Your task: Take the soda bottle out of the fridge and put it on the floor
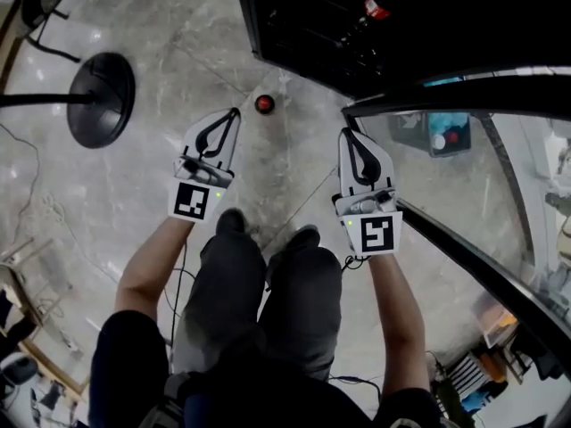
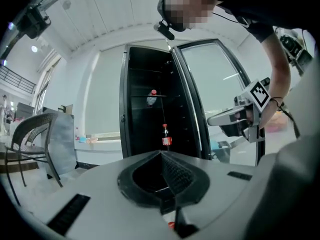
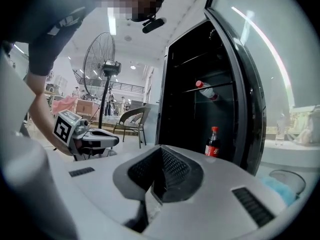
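Note:
A soda bottle with a red cap (image 1: 264, 103) stands upright on the marble floor, just in front of the open fridge (image 1: 294, 34). The same soda bottle (image 2: 165, 136) shows in the left gripper view, and the soda bottle (image 3: 213, 143) also appears in the right gripper view. A second bottle (image 1: 384, 1) lies on a fridge shelf. My left gripper (image 1: 236, 111) is shut and empty, a little to the left of the standing bottle and nearer to me. My right gripper (image 1: 345, 132) is shut and empty by the door's edge. Each gripper's jaws meet in its own view, the left gripper (image 2: 162, 154) and the right gripper (image 3: 159, 149).
The fridge's glass door (image 1: 473, 194) stands open to the right, with a blue bin (image 1: 439, 132) seen through it. A black round fan base (image 1: 101, 99) sits on the floor at the left. A mesh chair (image 2: 37, 139) stands further left. The person's shoes (image 1: 268, 234) are below the grippers.

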`<state>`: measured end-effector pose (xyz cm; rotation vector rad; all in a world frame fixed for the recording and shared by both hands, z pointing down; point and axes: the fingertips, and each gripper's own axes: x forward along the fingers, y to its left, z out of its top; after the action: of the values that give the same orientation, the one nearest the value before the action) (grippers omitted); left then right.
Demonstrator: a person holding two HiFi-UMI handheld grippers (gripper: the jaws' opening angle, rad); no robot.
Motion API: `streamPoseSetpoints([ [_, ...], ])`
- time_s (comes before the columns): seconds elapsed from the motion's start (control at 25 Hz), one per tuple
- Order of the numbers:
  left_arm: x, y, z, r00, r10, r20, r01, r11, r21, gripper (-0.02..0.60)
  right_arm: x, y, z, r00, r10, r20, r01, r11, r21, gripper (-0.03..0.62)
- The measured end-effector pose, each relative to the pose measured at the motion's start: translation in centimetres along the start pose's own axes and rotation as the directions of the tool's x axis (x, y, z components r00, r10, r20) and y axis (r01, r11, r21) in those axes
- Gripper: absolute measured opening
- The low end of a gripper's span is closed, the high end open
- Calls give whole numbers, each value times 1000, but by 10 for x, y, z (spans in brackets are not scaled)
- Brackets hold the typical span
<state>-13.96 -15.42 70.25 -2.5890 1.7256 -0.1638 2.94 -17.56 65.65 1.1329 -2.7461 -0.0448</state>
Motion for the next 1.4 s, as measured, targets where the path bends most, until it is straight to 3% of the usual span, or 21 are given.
streamPoseSetpoints([
  [0.4,-22,-5,169,1000,18,8,-18,1000,-3,23,-47,-5,139,999,-51,8,51,998,31,18],
  [0.72,-33,12,327,999,27,16,-27,999,-18,23,-82,-17,287,994,-107,-13,107,992,71,18],
  [0.88,-39,14,407,1000,12,16,-12,1000,17,23,-99,-27,363,992,-122,-9,123,988,96,18],
  [1.4,-63,30,579,999,39,32,-38,998,-43,23,-137,-56,545,971,-237,26,234,969,74,18],
])
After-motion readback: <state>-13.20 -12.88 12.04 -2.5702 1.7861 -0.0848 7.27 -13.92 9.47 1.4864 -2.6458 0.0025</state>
